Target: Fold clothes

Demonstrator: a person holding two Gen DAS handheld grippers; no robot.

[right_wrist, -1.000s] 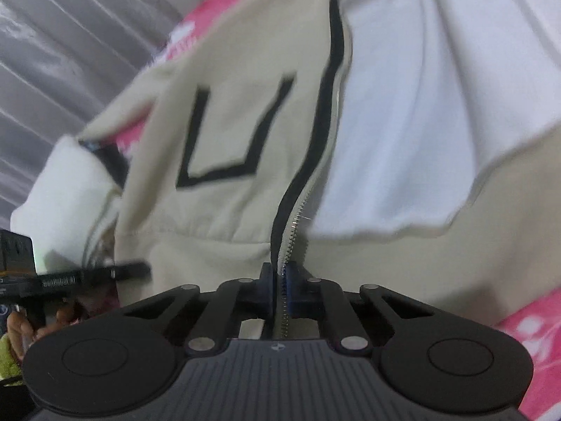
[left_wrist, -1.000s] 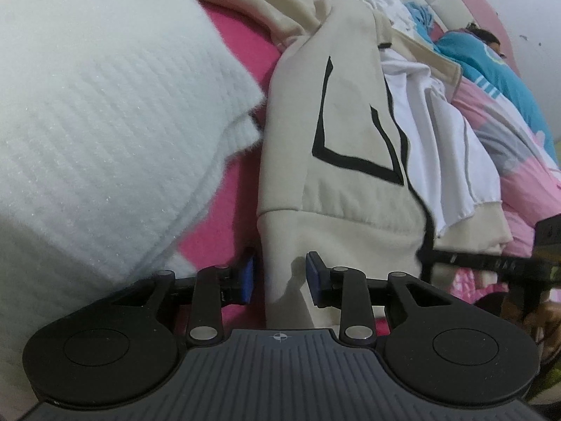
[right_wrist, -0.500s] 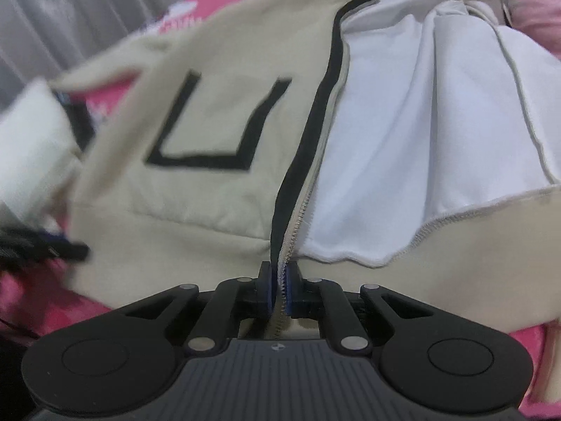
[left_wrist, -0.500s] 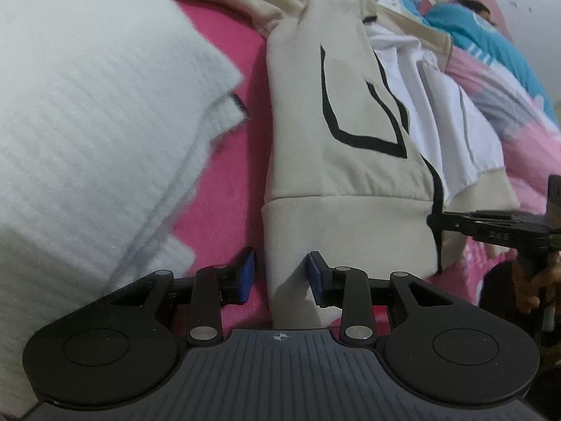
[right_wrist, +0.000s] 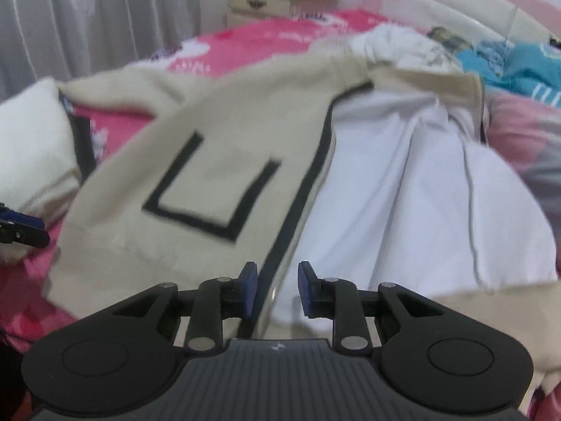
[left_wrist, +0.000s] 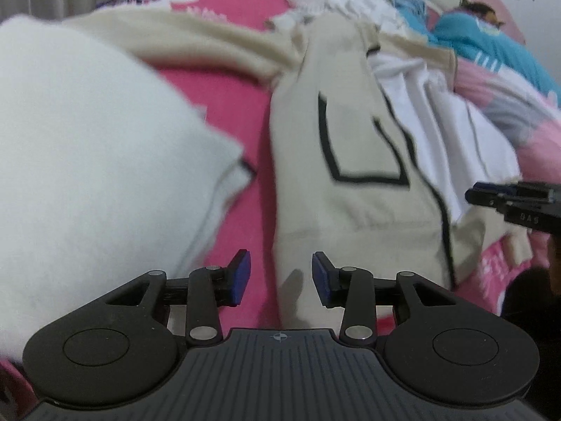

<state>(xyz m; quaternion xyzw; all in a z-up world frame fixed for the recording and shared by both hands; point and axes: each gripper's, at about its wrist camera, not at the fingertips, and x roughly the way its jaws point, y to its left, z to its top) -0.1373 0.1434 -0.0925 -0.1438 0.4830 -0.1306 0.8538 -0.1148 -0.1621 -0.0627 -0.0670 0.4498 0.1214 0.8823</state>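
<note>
Lying on the pink bedspread (left_wrist: 242, 112), the cream jacket (left_wrist: 354, 210) is spread open, its white lining (right_wrist: 403, 189) turned up on one side and a black outlined pocket (right_wrist: 210, 193) on the front panel. The left gripper (left_wrist: 280, 277) has its jaws apart, straddling the jacket's hem corner without clamping it. The right gripper (right_wrist: 277, 289) is likewise spread, its blue pads either side of the black zipper edge (right_wrist: 298, 203), not pinching. A fluffy white garment (left_wrist: 87, 161) sits just left of the jacket.

Cream jacket (right_wrist: 217, 182) spread on pink bed (right_wrist: 245, 45), right gripper (right_wrist: 277, 289) jaws parted over zipper edge
</note>
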